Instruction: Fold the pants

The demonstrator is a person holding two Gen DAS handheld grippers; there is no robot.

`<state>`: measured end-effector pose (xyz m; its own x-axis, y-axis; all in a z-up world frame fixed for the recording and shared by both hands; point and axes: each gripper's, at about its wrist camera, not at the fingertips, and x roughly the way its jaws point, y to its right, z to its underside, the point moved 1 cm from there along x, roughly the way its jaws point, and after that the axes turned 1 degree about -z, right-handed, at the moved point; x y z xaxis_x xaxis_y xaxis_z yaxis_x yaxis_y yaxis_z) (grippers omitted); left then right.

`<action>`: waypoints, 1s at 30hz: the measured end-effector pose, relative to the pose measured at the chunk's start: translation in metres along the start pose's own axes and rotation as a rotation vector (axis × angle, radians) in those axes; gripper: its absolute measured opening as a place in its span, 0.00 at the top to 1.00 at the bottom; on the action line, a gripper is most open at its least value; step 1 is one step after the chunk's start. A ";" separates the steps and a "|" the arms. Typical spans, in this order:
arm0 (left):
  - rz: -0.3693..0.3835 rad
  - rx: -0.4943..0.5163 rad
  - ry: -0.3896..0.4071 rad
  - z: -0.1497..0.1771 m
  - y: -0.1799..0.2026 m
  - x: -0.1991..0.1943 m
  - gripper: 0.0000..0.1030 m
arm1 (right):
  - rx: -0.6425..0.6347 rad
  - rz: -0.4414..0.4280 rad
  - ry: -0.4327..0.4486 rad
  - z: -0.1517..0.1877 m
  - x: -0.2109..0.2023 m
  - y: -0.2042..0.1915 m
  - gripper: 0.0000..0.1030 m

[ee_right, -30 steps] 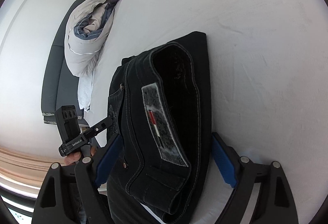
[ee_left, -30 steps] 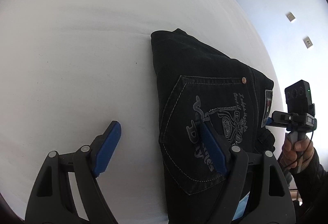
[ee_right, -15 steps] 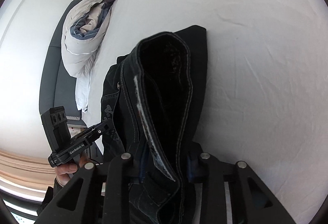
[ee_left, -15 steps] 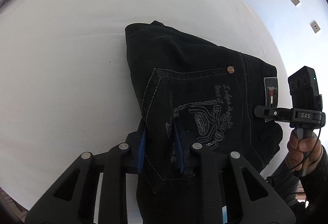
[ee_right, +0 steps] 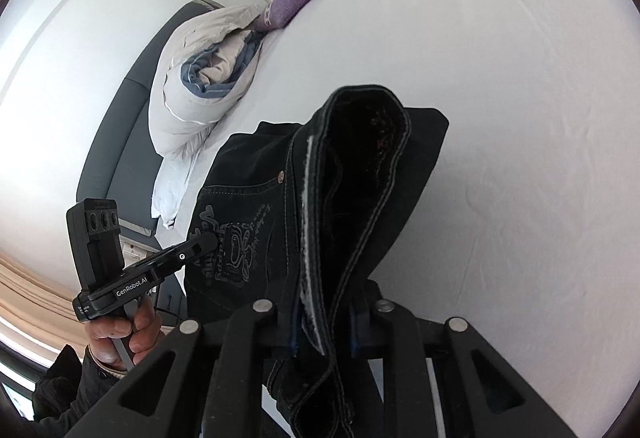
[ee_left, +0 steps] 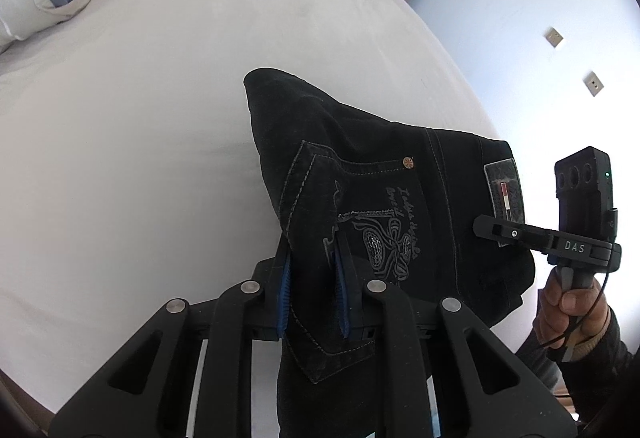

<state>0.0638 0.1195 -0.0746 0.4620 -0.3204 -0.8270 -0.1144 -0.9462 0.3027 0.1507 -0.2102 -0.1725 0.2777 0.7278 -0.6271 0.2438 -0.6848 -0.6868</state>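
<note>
Both tools, left [ee_left: 312, 292] and right [ee_right: 324, 322], just squeezed shut on black pants [ee_left: 360, 173], lower middle. Could slip, unfold onto bed [ee_left: 140, 117]; thick cloth.

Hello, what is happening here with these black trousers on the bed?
A person is folding black jeans on a white bed with a handheld gripper in each hand. The left gripper has just been closing and now pinches the fabric at the back pocket. The right gripper has just been closing too and clamps the waistband. The near part of the jeans looks raised, while the far folded end seems to rest on the sheet.
</note>
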 end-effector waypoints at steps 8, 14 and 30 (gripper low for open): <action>-0.012 -0.031 0.013 -0.040 0.008 0.060 0.83 | 0.025 0.017 -0.002 -0.079 0.008 0.049 0.81; -0.090 -0.085 -0.059 -0.023 0.011 0.132 0.73 | 0.150 0.031 -0.056 -0.071 0.041 0.120 0.61; -0.667 0.134 0.860 0.040 0.131 -0.112 0.00 | -0.328 0.414 0.526 0.001 -0.145 -0.010 0.04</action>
<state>-0.0384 0.0292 0.0388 0.9196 0.3475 -0.1830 0.3162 -0.9315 -0.1801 0.1068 -0.3085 -0.0750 0.7953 0.3495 -0.4954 0.2639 -0.9352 -0.2360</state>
